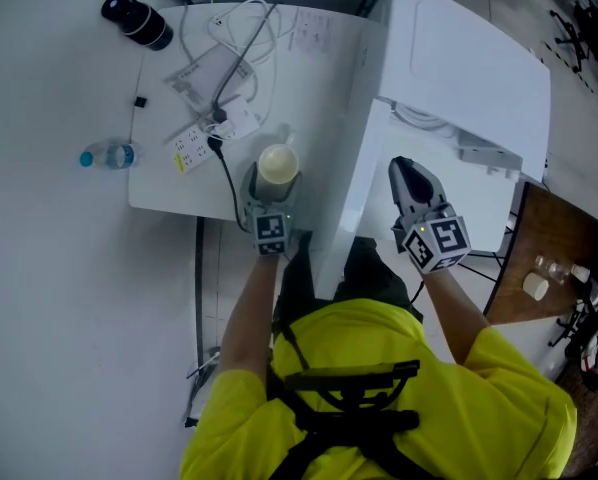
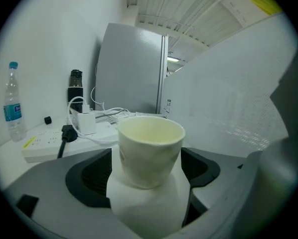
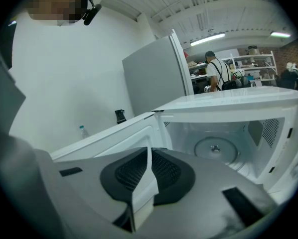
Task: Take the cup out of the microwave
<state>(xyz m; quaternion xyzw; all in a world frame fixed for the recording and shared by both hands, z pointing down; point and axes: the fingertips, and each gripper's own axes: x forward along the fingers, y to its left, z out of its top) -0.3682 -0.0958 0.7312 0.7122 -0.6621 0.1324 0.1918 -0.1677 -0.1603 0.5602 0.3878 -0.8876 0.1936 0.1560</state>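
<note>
A cream cup (image 1: 278,163) is outside the microwave, over the white table (image 1: 159,183), and my left gripper (image 1: 275,182) is shut on it. In the left gripper view the cup (image 2: 150,143) stands upright and empty between the dark pads (image 2: 91,180) of the left gripper (image 2: 147,185). To its right, the white microwave (image 1: 464,63) stands with its door (image 1: 344,158) swung open. My right gripper (image 1: 402,168) hangs in front of the opening, shut on nothing. In the right gripper view the right gripper (image 3: 145,176) has its jaws pressed together, and the cavity shows only the glass turntable (image 3: 216,148).
On the table behind the cup lie a power strip (image 1: 194,146) with a black plug, white cables (image 1: 241,23), a water bottle (image 1: 109,155) and a black cylinder (image 1: 136,18). A brown table (image 1: 559,238) with small items stands at the right. A person (image 3: 215,73) stands far off.
</note>
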